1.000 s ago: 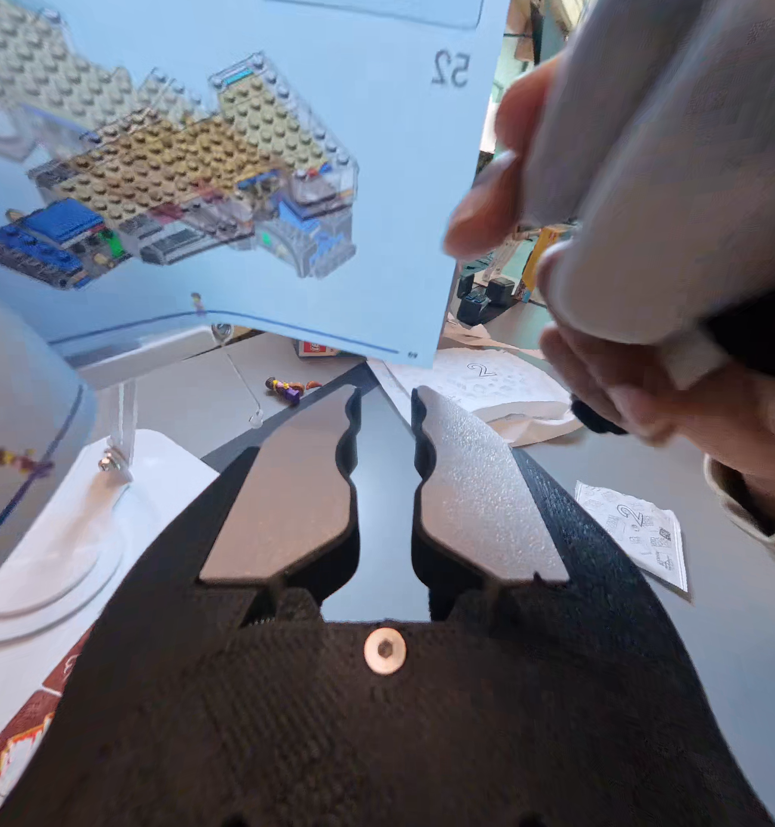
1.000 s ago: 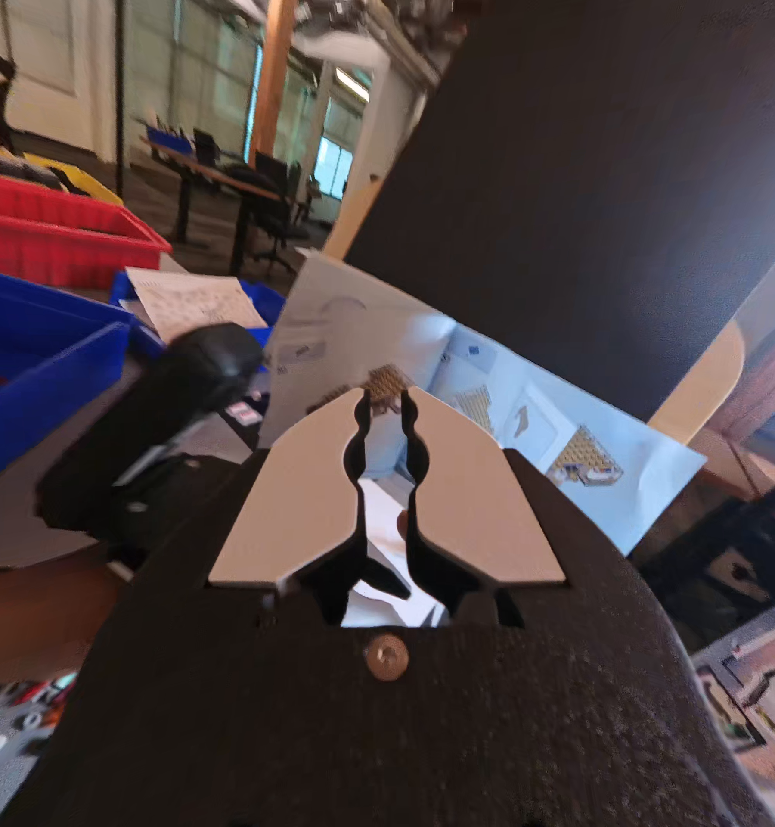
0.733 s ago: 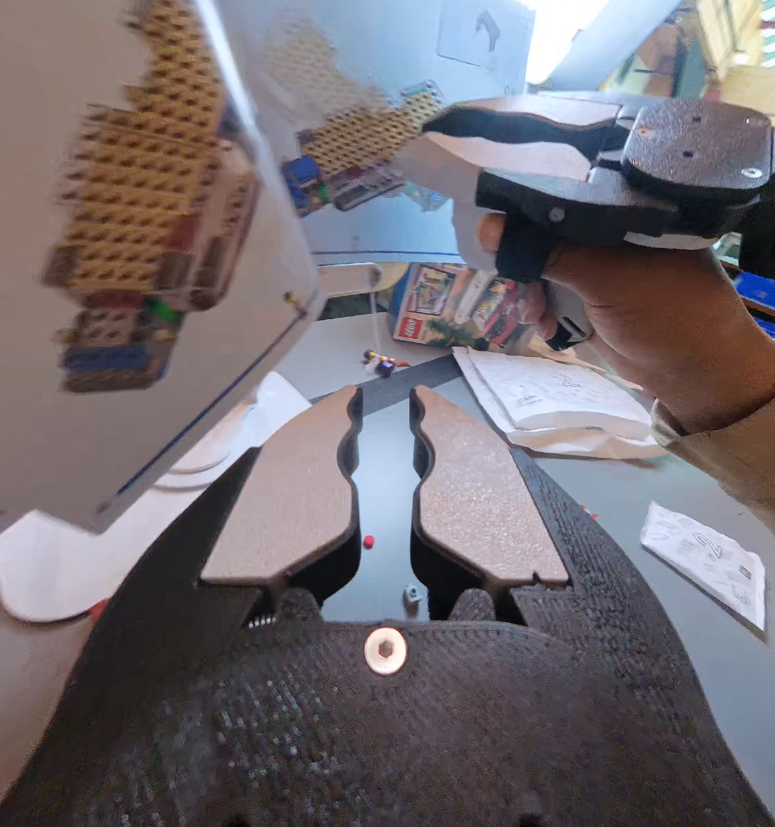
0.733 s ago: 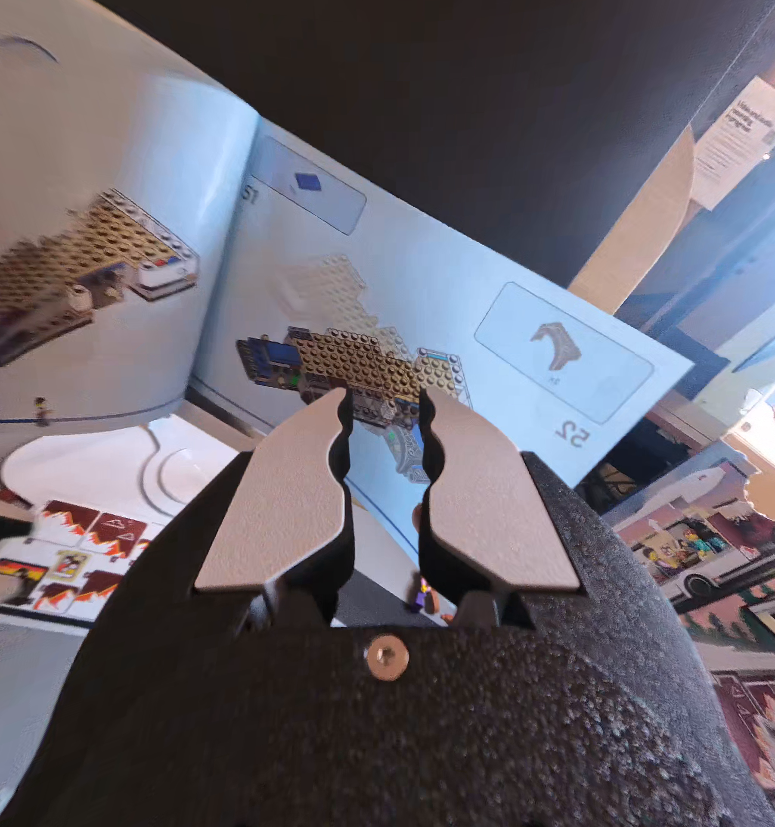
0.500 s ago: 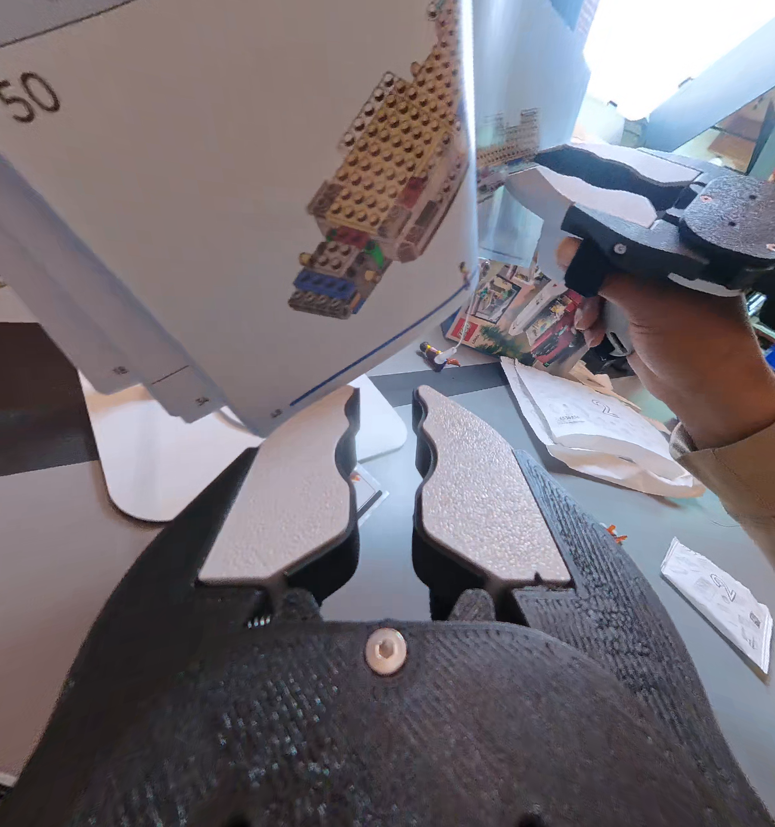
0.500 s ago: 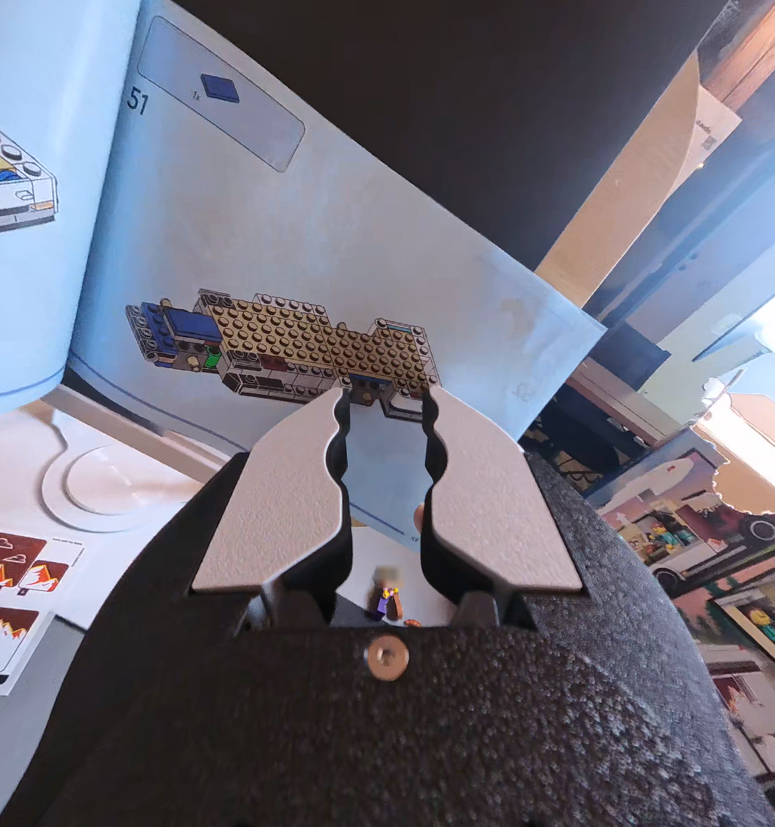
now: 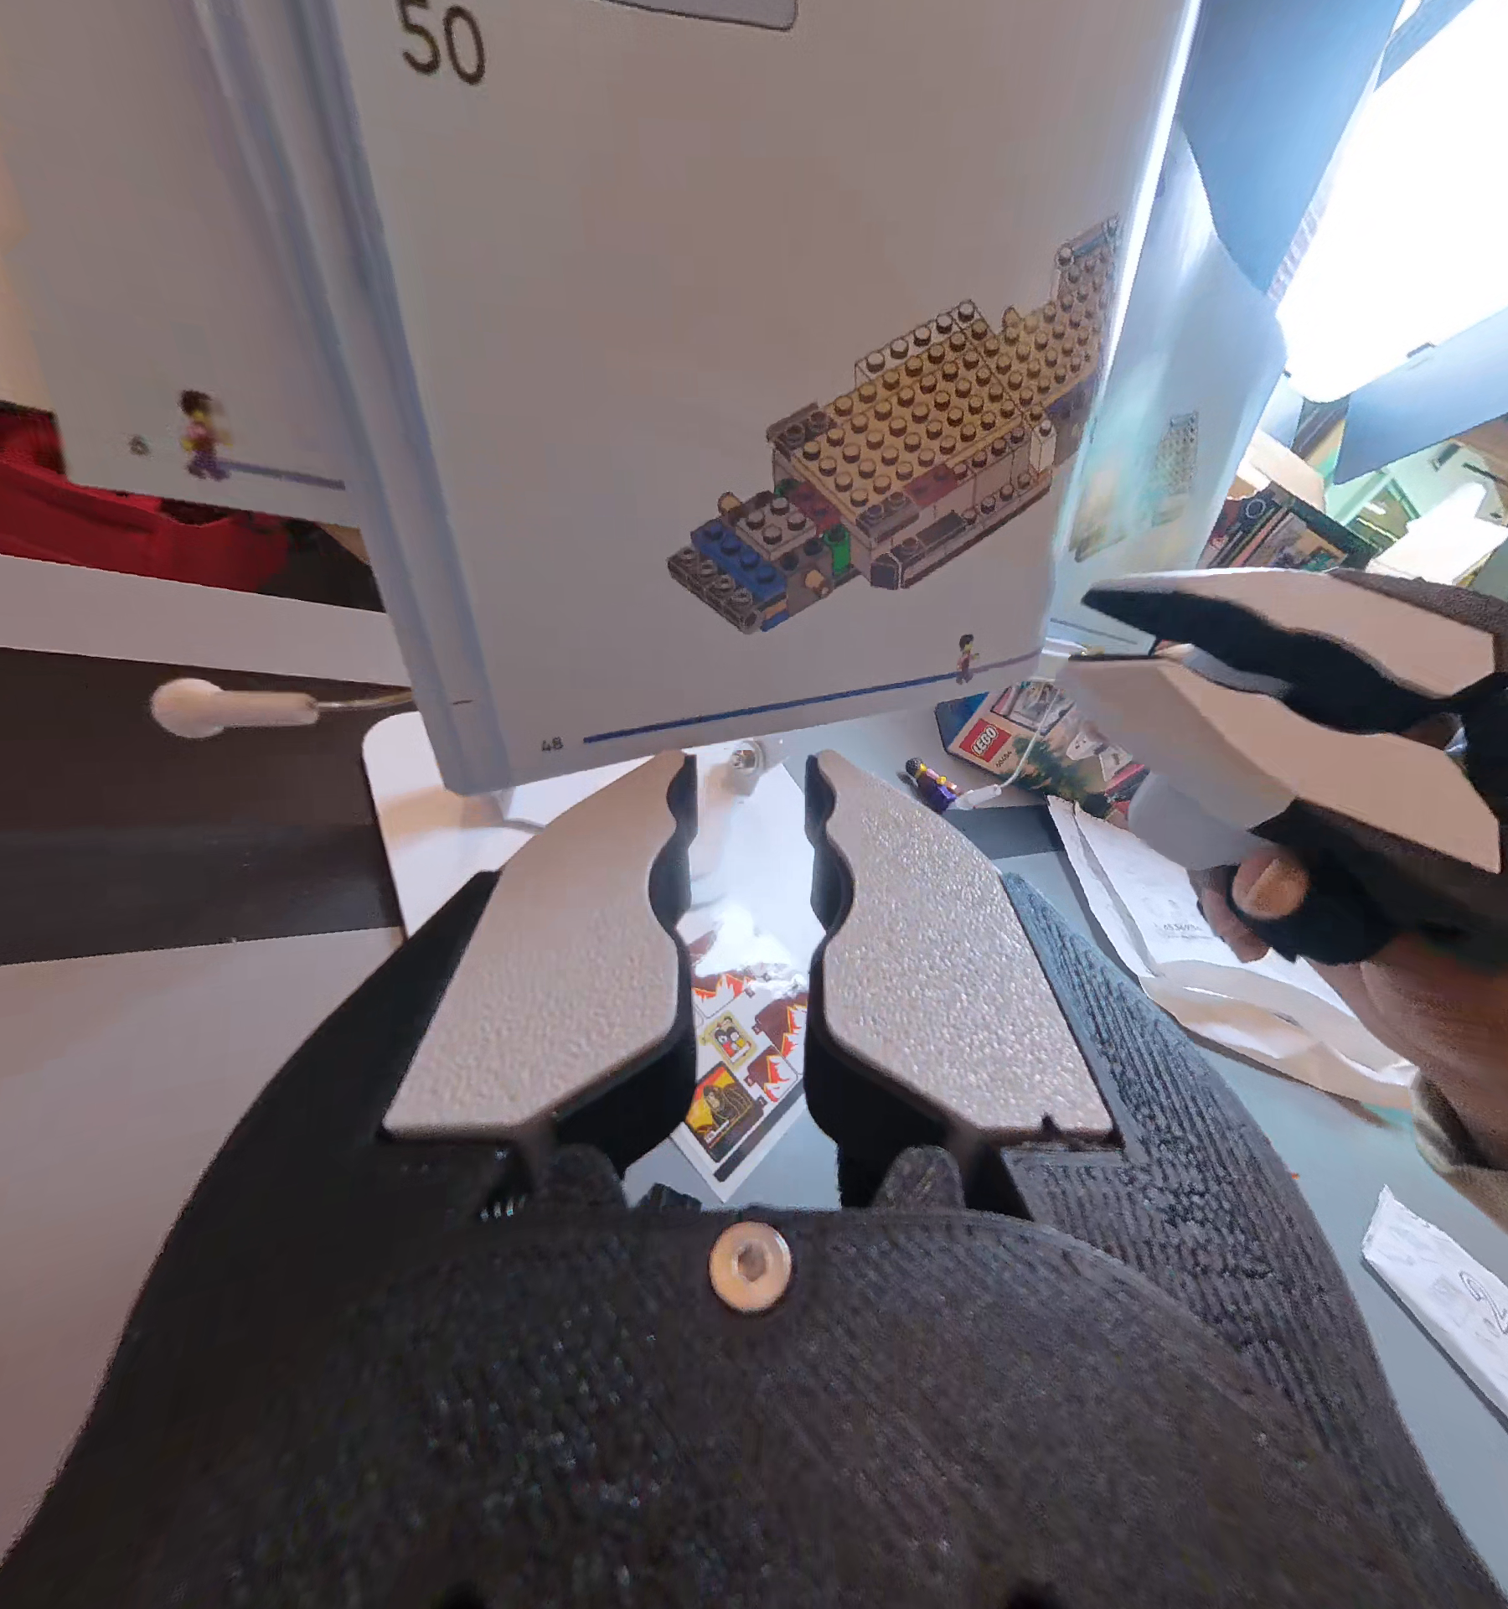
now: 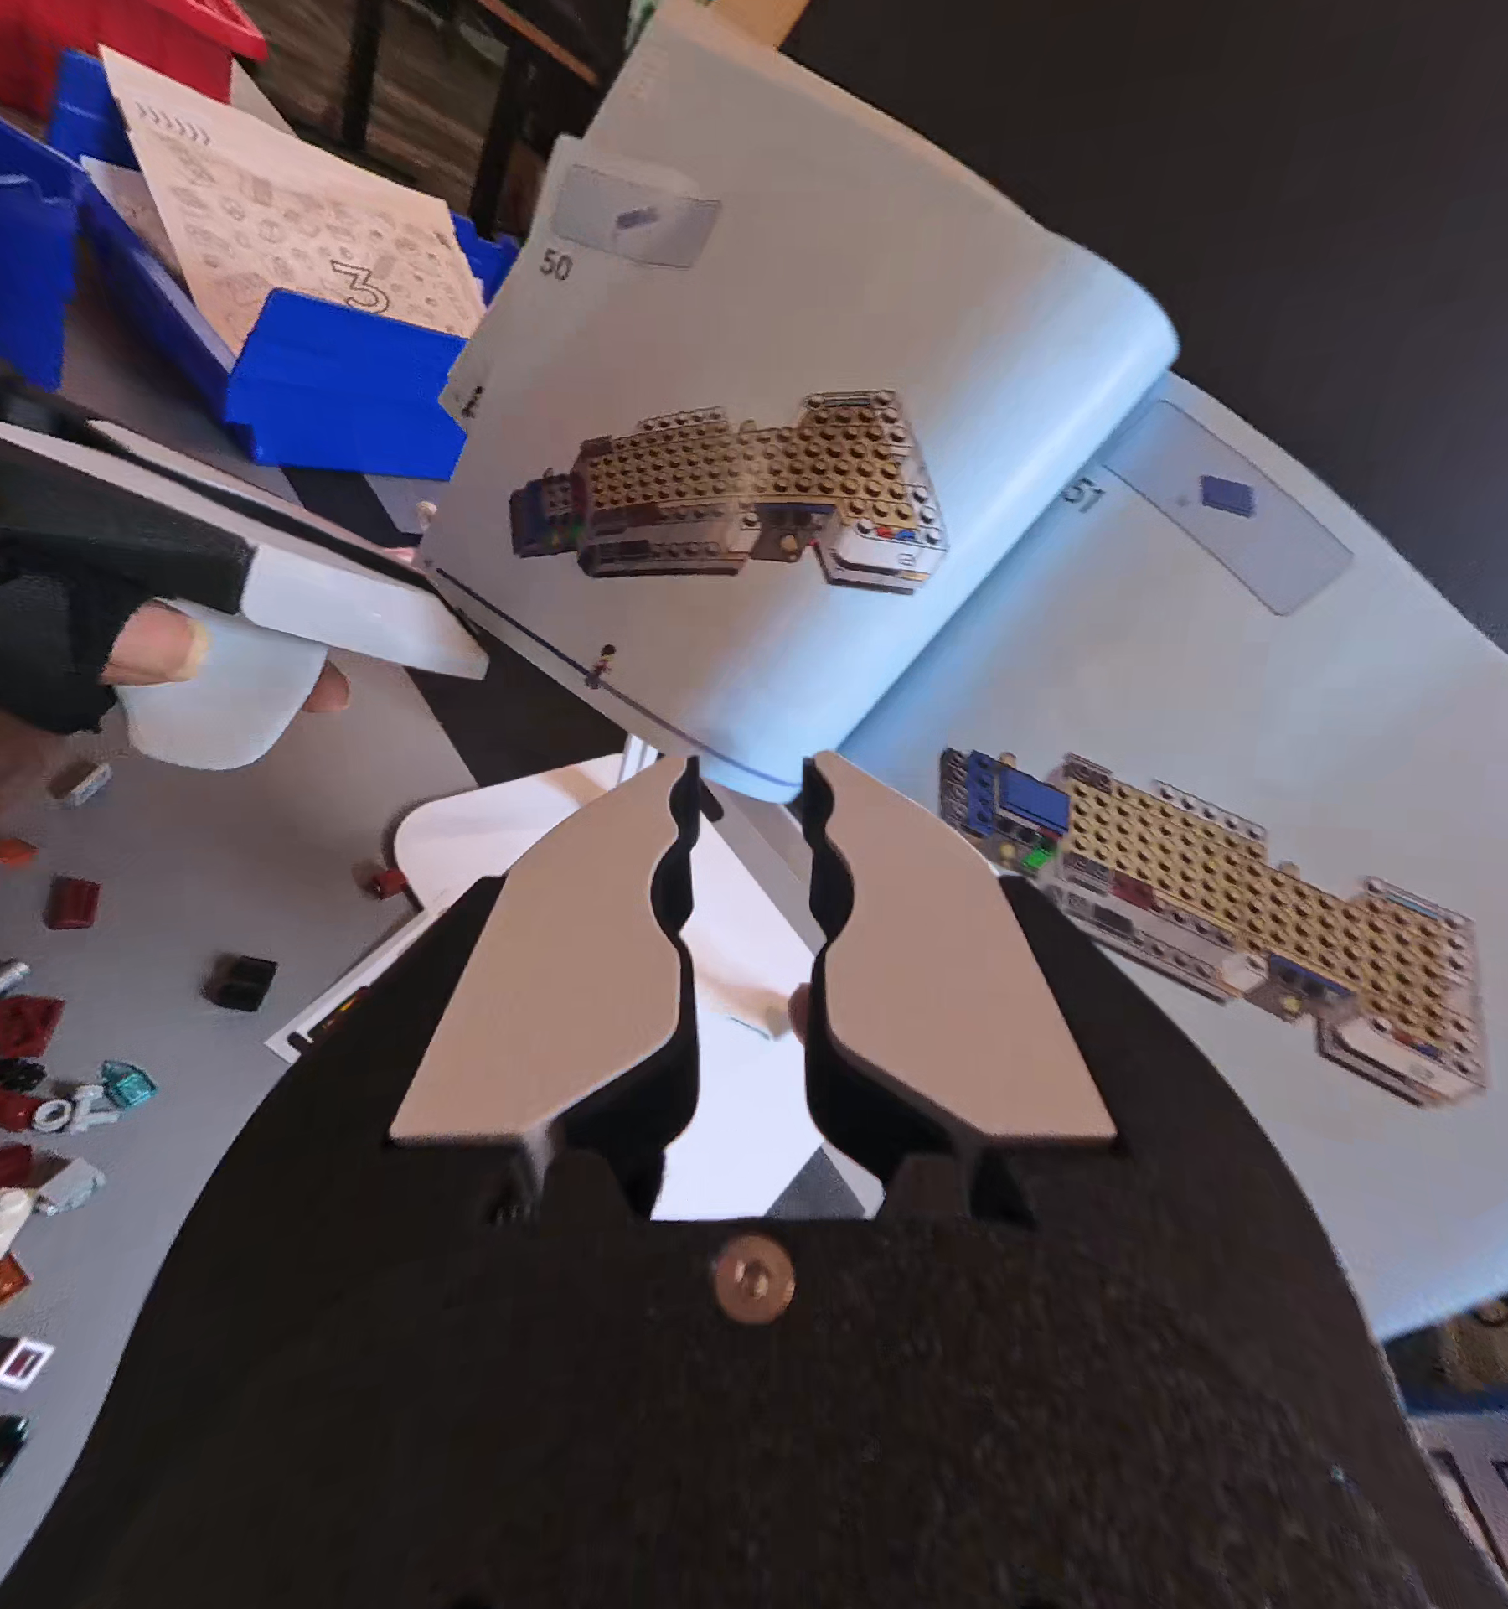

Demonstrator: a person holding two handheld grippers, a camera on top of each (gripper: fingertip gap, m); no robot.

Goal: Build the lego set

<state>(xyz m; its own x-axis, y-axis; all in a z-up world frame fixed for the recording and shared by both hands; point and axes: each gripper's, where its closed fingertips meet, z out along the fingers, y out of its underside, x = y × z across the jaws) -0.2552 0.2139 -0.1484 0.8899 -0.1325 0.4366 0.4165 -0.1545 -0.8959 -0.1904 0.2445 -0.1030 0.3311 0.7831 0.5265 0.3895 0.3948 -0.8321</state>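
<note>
Open instruction booklet (image 8: 820,366) w/ pale blue pages, printed brick-model diagrams in tan, blue, grey; propped upright on white stand (image 7: 437,836), one page curling over at centre. Left hand-held gripper (image 7: 746,766) open, nothing btwn fingers, just below booklet's bottom edge. Right hand-held gripper (image 8: 746,770) also open, empty, tips near the curled page's lower edge; contact unclear. Sticker sheet (image 7: 737,1071) flat on grey surface (image 8: 211,871) under left jaws. Loose red, dark & clear bricks (image 8: 11,1097) scattered at left, blue bins (image 8: 341,400) behind. Printed box (image 7: 1038,740), small figure (image 7: 929,777), paper bags (image 7: 1168,940) to the right.
</note>
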